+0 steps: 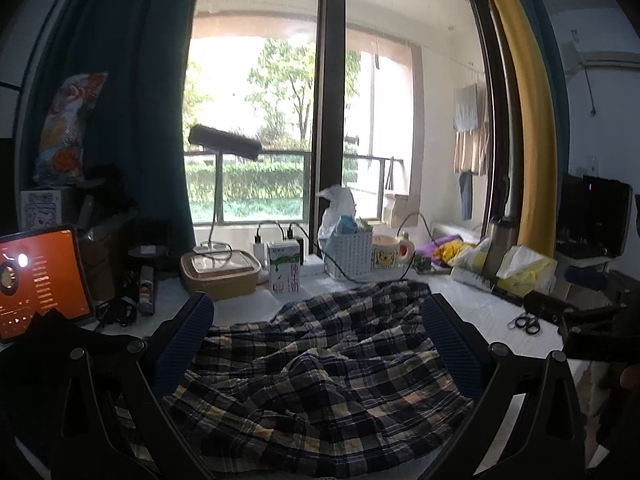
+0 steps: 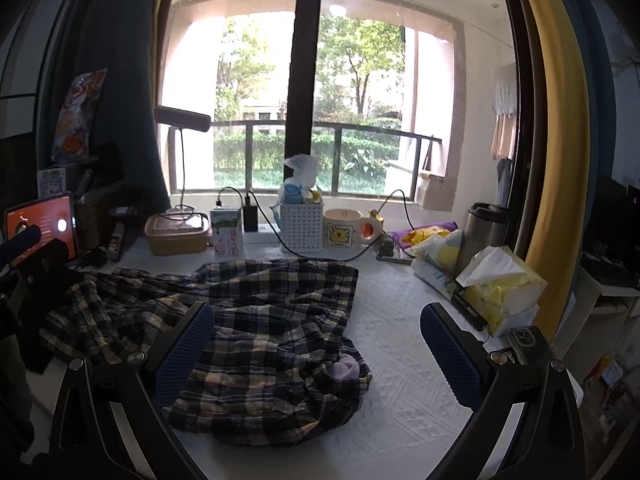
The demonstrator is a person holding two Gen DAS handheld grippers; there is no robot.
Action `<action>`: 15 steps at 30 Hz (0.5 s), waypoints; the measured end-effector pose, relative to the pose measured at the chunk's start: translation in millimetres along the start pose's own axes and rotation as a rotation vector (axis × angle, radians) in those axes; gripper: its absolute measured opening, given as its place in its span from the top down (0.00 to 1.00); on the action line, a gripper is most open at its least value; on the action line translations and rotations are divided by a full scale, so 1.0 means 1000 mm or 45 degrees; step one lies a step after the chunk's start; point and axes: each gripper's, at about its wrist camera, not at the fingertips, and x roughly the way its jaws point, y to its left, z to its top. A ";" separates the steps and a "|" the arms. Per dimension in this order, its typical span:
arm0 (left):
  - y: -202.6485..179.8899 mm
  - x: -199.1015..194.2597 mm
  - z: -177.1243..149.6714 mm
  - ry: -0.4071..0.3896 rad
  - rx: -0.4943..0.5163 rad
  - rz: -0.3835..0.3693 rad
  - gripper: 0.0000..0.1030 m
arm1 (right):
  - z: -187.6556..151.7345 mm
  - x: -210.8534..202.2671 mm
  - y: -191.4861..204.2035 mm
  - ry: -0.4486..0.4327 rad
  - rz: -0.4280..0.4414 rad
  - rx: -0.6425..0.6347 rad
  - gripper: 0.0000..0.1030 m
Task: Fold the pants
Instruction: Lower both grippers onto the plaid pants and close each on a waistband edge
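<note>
Plaid pants (image 2: pixel 248 332) lie crumpled and unfolded on the white table (image 2: pixel 400 344), directly ahead of both tools. Left gripper (image 1: pixel 318 332) and right gripper (image 2: pixel 316 340): jaws spread wide, nothing held, apparently poised over the cloth to select grasp points.

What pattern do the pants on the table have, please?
Dark navy plaid pants with cream and yellow checks, clearest from the right wrist.

1 plaid pants (image 2: pixel 256 332); 1 mug (image 2: pixel 346 232); 1 milk carton (image 2: pixel 229 232); 1 white basket (image 2: pixel 301 228); 1 tablet (image 1: pixel 40 280)
</note>
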 end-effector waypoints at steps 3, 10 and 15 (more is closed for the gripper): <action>0.003 0.018 0.000 0.052 0.017 0.007 0.00 | 0.002 0.015 -0.005 0.029 -0.010 0.009 0.00; 0.031 0.067 0.002 0.213 0.021 0.064 0.00 | 0.010 0.058 -0.018 0.092 -0.033 0.003 0.00; 0.061 0.109 -0.001 0.383 0.052 0.131 0.00 | 0.014 0.095 -0.030 0.151 -0.040 -0.003 0.00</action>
